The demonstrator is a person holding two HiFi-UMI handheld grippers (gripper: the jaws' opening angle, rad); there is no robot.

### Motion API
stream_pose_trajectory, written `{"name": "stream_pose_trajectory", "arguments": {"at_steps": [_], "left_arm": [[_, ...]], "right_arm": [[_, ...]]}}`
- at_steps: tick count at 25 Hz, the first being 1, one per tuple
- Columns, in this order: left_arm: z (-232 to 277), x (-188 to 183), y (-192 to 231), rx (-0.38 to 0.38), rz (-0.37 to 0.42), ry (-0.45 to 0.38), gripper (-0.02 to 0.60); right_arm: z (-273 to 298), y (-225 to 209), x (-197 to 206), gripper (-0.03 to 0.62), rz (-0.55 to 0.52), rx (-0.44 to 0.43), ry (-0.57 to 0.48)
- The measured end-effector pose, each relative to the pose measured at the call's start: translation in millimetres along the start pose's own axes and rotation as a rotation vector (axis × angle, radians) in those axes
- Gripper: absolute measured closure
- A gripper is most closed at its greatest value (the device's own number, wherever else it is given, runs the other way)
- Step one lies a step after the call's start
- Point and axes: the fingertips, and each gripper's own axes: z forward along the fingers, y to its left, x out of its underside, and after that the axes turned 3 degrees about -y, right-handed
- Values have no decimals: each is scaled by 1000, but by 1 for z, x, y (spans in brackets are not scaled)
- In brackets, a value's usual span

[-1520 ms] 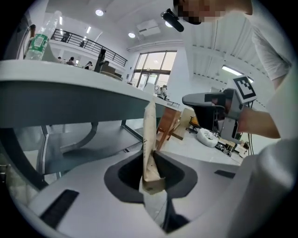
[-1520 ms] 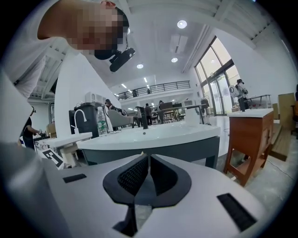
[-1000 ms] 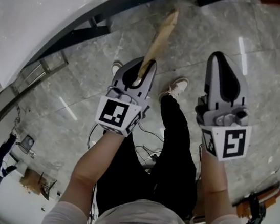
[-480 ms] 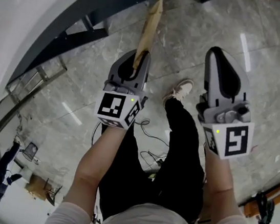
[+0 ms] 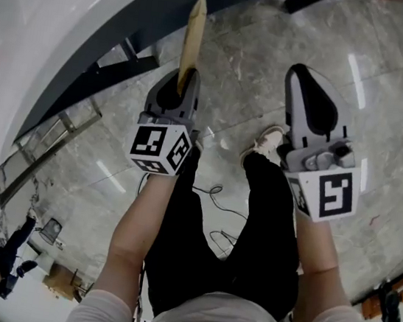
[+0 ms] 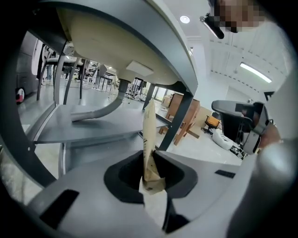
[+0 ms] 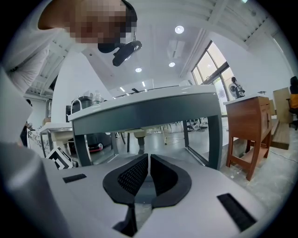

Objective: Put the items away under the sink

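A flat tan paper packet (image 5: 193, 33) sticks up out of my left gripper (image 5: 176, 90), which is shut on its lower end. In the left gripper view the packet (image 6: 149, 139) stands upright between the jaws, in front of the sink unit's grey lower shelf (image 6: 93, 123) and curved drain pipe (image 6: 100, 111). The white sink counter (image 5: 59, 10) with its dark grey frame fills the upper left of the head view. My right gripper (image 5: 307, 78) is held beside the left one over the floor. Its ribbed jaws (image 7: 148, 169) are shut with nothing between them.
The person's legs and white shoes (image 5: 268, 140) stand on the grey marble floor below the grippers. A cable (image 5: 215, 196) lies on the floor. A wooden cabinet (image 7: 249, 130) stands to the right of a grey-framed table (image 7: 149, 109). Chairs and wooden furniture (image 6: 184, 118) lie beyond the shelf.
The left gripper has carried the packet leftward and up toward the counter's edge. The right gripper has drifted slightly left, still shut.
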Motion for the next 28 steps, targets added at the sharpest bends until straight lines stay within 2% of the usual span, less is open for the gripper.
{"name": "stream_pose_trajectory", "arguments": {"at_steps": [7,15,25,28], "left_arm": [[18,-2,35,-39,-24,12,522],[29,-30,77,-116,3,-30,522],[70,-47,101,-184,96,37,522],[79,-47,109,-197,91,57,522]], "right_arm": [[16,2,7,553,-3,-5,-16],[19,-2,12,553,7,-1,-34],[28,-12,21,553,22,1,-61],[28,-17,27,553,32,5,-70]]}}
